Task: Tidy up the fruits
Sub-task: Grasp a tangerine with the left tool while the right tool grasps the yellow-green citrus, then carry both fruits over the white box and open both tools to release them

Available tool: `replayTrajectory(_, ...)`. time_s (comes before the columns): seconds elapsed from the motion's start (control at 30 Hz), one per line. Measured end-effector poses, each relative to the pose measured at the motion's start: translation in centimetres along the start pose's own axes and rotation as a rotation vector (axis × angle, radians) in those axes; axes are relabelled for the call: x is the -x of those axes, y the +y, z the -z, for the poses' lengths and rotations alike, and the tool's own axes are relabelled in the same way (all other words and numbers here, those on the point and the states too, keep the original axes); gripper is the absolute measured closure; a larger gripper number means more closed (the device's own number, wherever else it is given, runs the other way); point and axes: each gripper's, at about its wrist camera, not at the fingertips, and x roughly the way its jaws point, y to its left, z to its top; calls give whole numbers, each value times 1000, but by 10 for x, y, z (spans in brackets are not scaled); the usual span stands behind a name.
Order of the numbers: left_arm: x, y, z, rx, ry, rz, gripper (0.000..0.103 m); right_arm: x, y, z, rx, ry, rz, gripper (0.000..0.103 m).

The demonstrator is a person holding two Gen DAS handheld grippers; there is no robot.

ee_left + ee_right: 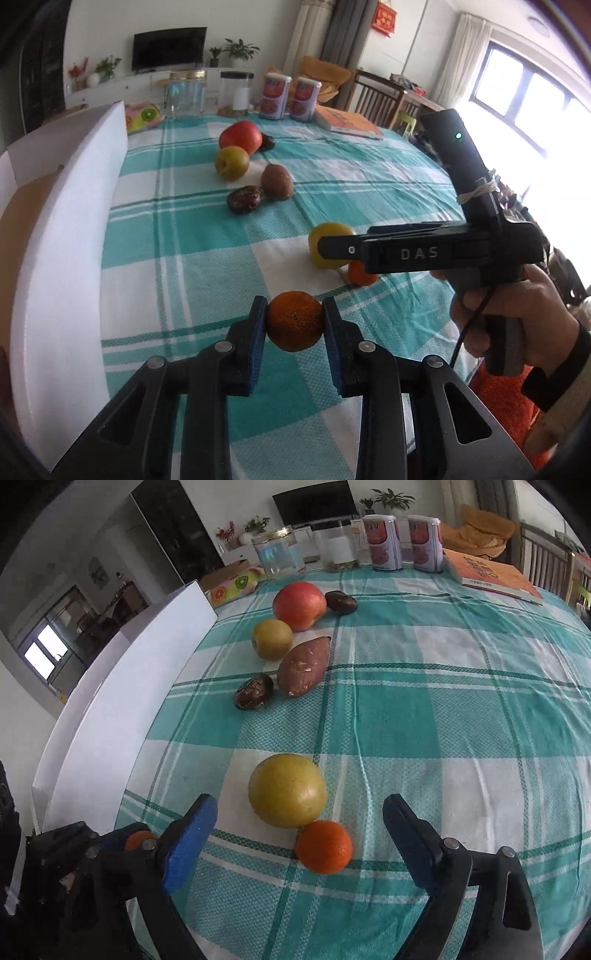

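- Gripping a small orange (pixel 294 320) between both pads, our left hand-held gripper (pixel 294 325) holds it above the table (pixel 207 236) — round, no long axis we can tell.
- Our right hand-held gripper (pixel 299 834) gapes wide, empty, over a second orange (pixel 324 846) touching a yellow pear (pixel 287 789).
- We see a sweet potato (pixel 303 664) lying lengthwise, pointing away — teal checked cloth, living room.

We see a small orange (pixel 294 320) pinched between the left tongs' (pixel 294 322) pads, lifted off the checked surface (pixel 443 709). A second orange (pixel 324 846) lies touching a large yellow pear (pixel 287 790). Further back lie a dark chestnut (pixel 253 696), a reddish sweet potato (pixel 303 665) lying at a slant, a smaller yellow fruit (pixel 272 638), a red apple (pixel 299 605) and another chestnut (pixel 341 602).
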Motion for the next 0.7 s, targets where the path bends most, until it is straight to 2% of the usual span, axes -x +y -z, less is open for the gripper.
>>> replayTrajectory(0.03,13,7,-3,12,-14,-9,73,-7,2,-3,13,27,14,41)
replayTrajectory(0.07,24,14,-6,22,-27,-16,73,-12,3,-5,15,47,2,51)
replayTrajectory(0.2,60,54,-18,67,-62,-88,73,-2,5,-13,-28,32,31,51)
replayTrajectory(0.27,72,83,-22,97,-68,-156,73,16,16,-19,-73,-14,-25,51)
replayTrajectory(0.4,85,152,-19,179,-53,-330,73,44,99,-35,-18,-92,-222,51)
replayTrajectory(0.5,95,197,-6,266,-30,-423,73,40,173,-40,56,-89,-360,51)
replayTrajectory(0.57,99,219,4,313,-20,-479,73,23,220,-37,102,-48,-426,51)
replayTrajectory(0.63,103,235,14,365,-7,-515,72,1,255,-33,145,3,-440,51)
replayTrajectory(0.7,107,246,24,415,-2,-546,71,-19,285,-27,199,30,-402,51)
